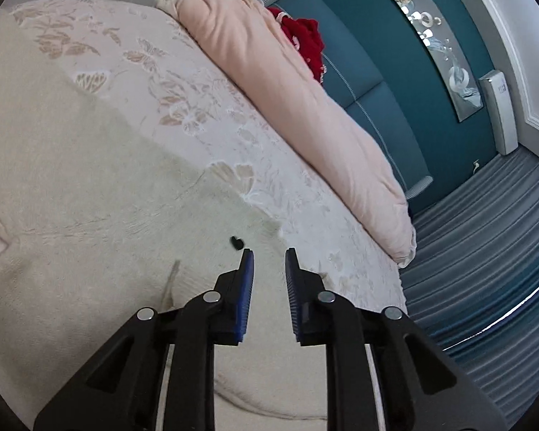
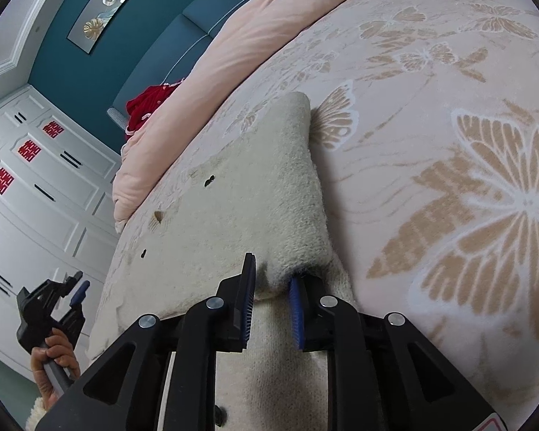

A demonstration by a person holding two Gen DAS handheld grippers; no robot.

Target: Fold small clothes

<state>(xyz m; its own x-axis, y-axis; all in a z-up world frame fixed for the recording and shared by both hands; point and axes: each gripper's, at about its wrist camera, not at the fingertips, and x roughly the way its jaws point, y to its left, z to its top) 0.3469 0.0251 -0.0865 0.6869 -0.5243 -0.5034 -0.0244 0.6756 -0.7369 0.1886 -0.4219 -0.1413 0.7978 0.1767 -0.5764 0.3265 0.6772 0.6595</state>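
Observation:
A cream fuzzy small garment (image 1: 100, 197) lies spread on the bed, with small dark heart-shaped marks (image 1: 237, 242) on it. My left gripper (image 1: 268, 256) is open and empty, hovering just above the garment's edge. In the right wrist view the same garment (image 2: 240, 194) has a folded-over sleeve or flap (image 2: 298, 165). My right gripper (image 2: 273, 269) has its jaws around the thick end of that folded part, which sits between the blue pads (image 2: 296, 309). The left gripper (image 2: 59, 305) also shows there, held in a hand at the lower left, off the bed's side.
The bed has a pink-white butterfly-patterned cover (image 2: 449, 143). A rolled pink duvet (image 1: 291, 100) lies along the teal headboard (image 1: 373, 82), with a red garment (image 1: 305, 39) behind it. White cabinets (image 2: 43, 186) stand beside the bed. Grey-blue curtains (image 1: 485, 251) hang at the right.

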